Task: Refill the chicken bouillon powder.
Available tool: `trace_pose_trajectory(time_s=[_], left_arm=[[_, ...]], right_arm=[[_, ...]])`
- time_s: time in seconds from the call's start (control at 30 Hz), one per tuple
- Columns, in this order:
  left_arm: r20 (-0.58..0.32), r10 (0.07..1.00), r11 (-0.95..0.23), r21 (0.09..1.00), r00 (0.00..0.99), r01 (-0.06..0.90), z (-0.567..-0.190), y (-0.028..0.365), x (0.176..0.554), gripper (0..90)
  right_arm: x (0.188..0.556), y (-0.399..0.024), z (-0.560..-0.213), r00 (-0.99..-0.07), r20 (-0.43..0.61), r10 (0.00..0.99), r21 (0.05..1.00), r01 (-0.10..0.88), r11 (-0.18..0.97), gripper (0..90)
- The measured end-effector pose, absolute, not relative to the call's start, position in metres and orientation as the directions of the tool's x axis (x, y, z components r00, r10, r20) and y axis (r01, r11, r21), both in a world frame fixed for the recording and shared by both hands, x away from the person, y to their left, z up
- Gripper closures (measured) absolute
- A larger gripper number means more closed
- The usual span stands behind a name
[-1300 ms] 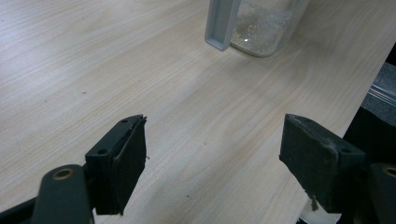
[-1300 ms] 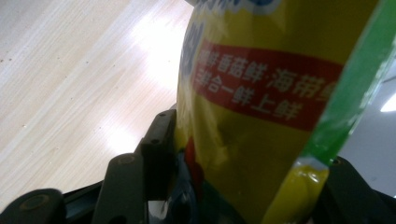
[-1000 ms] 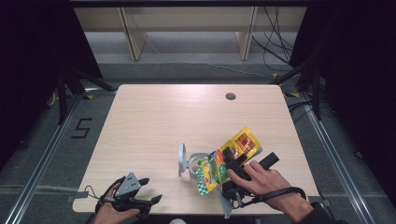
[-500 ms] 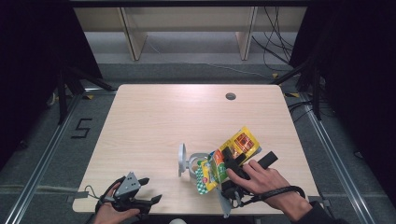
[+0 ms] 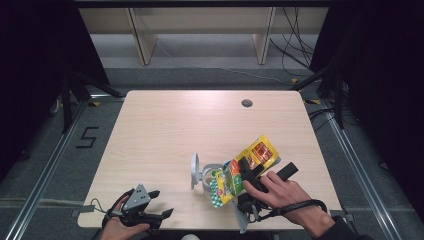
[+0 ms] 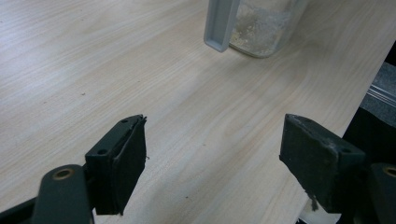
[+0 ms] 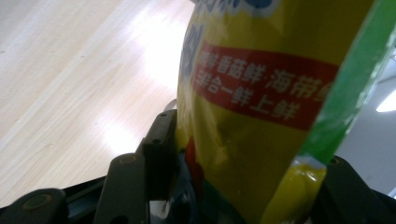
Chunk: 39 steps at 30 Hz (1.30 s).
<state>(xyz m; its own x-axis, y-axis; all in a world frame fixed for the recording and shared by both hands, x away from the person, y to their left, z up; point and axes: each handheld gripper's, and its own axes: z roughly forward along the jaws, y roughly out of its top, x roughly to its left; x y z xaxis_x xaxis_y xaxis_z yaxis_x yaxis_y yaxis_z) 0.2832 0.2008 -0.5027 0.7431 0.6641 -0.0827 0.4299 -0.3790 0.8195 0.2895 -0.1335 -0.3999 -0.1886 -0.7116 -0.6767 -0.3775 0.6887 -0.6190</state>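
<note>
Right gripper point(image 5: 250, 176) clamped on yellow seasoning packet point(image 5: 245, 167), jaws on either side of the pack, near the front right edge of the table point(image 5: 165, 130). Packet tilted, lower end over the mouth of a clear lidded jar point(image 5: 207, 175) with grey flip lid upright; some pale powder in the jar bottom. Left gripper point(image 5: 150, 210) at the front left corner, jaws spread wide, nothing between them, just above the tabletop.

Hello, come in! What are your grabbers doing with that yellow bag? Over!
Right gripper shut on yellow bag, tipped over clear jar. Left gripper open, holding nothing. Nothing in the way.
</note>
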Motion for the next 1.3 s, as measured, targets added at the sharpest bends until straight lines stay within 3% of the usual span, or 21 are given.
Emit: trace_pose_trajectory(time_s=[0.1,0.2,0.5,0.6,0.7,0.83,0.9,1.0,1.03,1.07,1.1,1.17,1.23,1.3], left_arm=[[-0.086,0.666,-0.384,0.811,0.741,0.440,-0.5022,0.2006,0.2823,22.1],[-0.094,0.670,-0.380,0.809,0.736,0.449,-0.5028,0.1998,0.2822,22.1],[-0.095,0.671,-0.379,0.808,0.736,0.450,-0.5021,0.2004,0.2822,22.1],[-0.090,0.672,-0.381,0.809,0.735,0.447,-0.5027,0.2000,0.2822,22.1],[-0.091,0.670,-0.381,0.810,0.737,0.447,-0.5019,0.2005,0.2824,22.1],[-0.103,0.669,-0.372,0.811,0.736,0.452,-0.5020,0.1998,0.2818,22.1],[-0.097,0.669,-0.377,0.810,0.737,0.449,-0.5021,0.2001,0.2821,22.1],[-0.101,0.670,-0.372,0.812,0.735,0.450,-0.5030,0.1993,0.2822,22.1],[-0.101,0.670,-0.372,0.811,0.735,0.451,-0.5029,0.1992,0.2821,22.1],[-0.106,0.673,-0.365,0.813,0.732,0.453,-0.5031,0.1986,0.2817,22.1],[-0.108,0.671,-0.368,0.811,0.734,0.456,-0.5030,0.1987,0.2819,22.1],[-0.104,0.670,-0.364,0.817,0.735,0.448,-0.5035,0.1984,0.2821,22.1],[-0.075,0.670,-0.397,0.805,0.738,0.442,-0.5025,0.2004,0.2828,22.1],[-0.104,0.675,-0.364,0.814,0.731,0.452,-0.5031,0.1985,0.2816,22.1]], right_arm=[[0.2883,-0.1344,-0.4013,-0.193,-0.708,-0.680,-0.591,-0.366,0.719,51.7],[0.2900,-0.1317,-0.3992,-0.184,-0.668,-0.721,-0.627,-0.381,0.679,51.7],[0.2883,-0.1328,-0.3993,-0.182,-0.674,-0.716,-0.624,-0.378,0.684,51.9],[0.2868,-0.1357,-0.4059,-0.207,-0.729,-0.653,-0.558,-0.372,0.742,52.0],[0.2882,-0.1336,-0.4004,-0.177,-0.685,-0.706,-0.614,-0.381,0.691,52.1],[0.2869,-0.1353,-0.4060,-0.207,-0.728,-0.654,-0.557,-0.377,0.740,52.2],[0.2868,-0.1338,-0.4030,-0.196,-0.701,-0.686,-0.595,-0.371,0.713,52.2],[0.2866,-0.1340,-0.4031,-0.200,-0.701,-0.685,-0.593,-0.370,0.715,52.2],[0.2866,-0.1351,-0.4051,-0.215,-0.728,-0.651,-0.554,-0.375,0.743,52.2],[0.2880,-0.1341,-0.4000,-0.182,-0.692,-0.699,-0.606,-0.380,0.699,52.2],[0.2875,-0.1355,-0.4021,-0.212,-0.726,-0.655,-0.560,-0.370,0.741,52.3],[0.2892,-0.1338,-0.4001,-0.183,-0.674,-0.716,-0.625,-0.376,0.684,52.3],[0.2873,-0.1349,-0.4014,-0.202,-0.693,-0.692,-0.597,-0.377,0.708,52.4],[0.2870,-0.1344,-0.4007,-0.190,-0.698,-0.690,-0.599,-0.372,0.709,52.5]])
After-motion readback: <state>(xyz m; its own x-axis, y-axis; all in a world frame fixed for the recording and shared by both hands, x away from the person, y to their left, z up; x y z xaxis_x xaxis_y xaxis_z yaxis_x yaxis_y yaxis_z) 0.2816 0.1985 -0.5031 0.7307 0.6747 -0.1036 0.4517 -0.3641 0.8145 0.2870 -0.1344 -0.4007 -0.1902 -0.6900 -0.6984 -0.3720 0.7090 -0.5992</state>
